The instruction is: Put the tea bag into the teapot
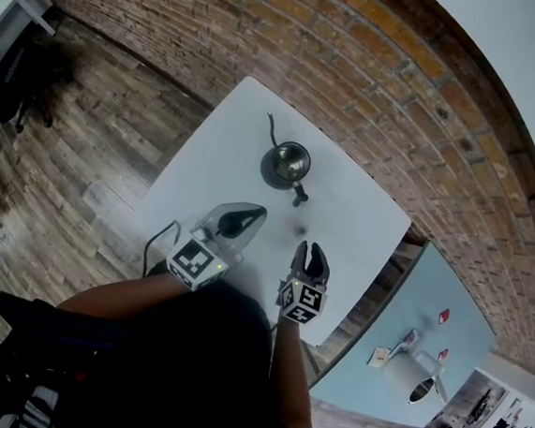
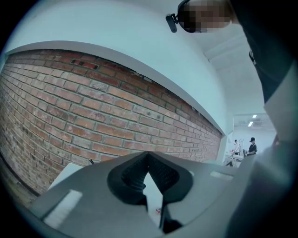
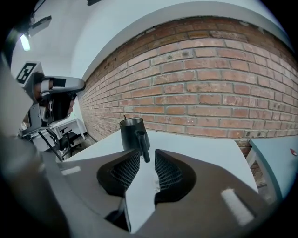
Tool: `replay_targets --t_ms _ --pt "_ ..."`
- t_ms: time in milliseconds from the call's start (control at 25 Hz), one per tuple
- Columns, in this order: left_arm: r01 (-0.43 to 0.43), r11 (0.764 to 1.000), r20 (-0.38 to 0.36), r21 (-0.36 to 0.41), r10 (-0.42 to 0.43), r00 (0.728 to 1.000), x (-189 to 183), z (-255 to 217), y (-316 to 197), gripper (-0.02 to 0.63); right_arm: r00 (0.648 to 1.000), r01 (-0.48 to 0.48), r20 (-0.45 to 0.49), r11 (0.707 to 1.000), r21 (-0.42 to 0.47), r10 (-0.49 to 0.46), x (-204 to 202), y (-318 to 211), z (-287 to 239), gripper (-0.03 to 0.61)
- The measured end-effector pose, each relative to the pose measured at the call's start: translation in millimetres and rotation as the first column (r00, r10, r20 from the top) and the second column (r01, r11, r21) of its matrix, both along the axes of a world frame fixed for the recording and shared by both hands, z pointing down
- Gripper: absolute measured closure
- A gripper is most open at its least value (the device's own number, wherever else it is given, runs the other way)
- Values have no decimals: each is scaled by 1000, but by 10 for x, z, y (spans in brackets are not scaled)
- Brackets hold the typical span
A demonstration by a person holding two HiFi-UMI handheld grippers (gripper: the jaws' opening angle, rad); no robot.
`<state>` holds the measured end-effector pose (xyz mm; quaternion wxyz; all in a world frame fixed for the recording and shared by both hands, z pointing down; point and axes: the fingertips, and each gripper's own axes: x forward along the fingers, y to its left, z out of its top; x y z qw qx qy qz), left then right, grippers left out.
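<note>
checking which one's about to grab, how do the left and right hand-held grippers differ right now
The left hand-held gripper: jaw tips together, pointing level at the brick wall. The right hand-held gripper: jaws apart, tilted down toward the white table, teapot ahead. Both are over that table.

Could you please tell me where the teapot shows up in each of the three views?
Head view: the teapot stands a little above the picture's centre, on the white table.
Left gripper view: it is not in this picture.
Right gripper view: the teapot stands just above the jaws, slightly left of centre, with its handle towards the camera.
Shared landmark: the brick wall behind the table shows in all three views.
</note>
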<state>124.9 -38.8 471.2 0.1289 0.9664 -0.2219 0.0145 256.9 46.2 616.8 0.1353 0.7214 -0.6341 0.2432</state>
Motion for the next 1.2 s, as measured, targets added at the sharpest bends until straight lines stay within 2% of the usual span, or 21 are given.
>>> replay_targets --t_ms 520,1200 --pt "62 998 48 -28 -60 997 -43 138 -19 614 996 87 23 994 -62 -86 16 -66 339 472" --pt "99 994 95 -44 -94 991 -218 261 32 614 990 133 59 976 -171 -124 -31 2 832 449"
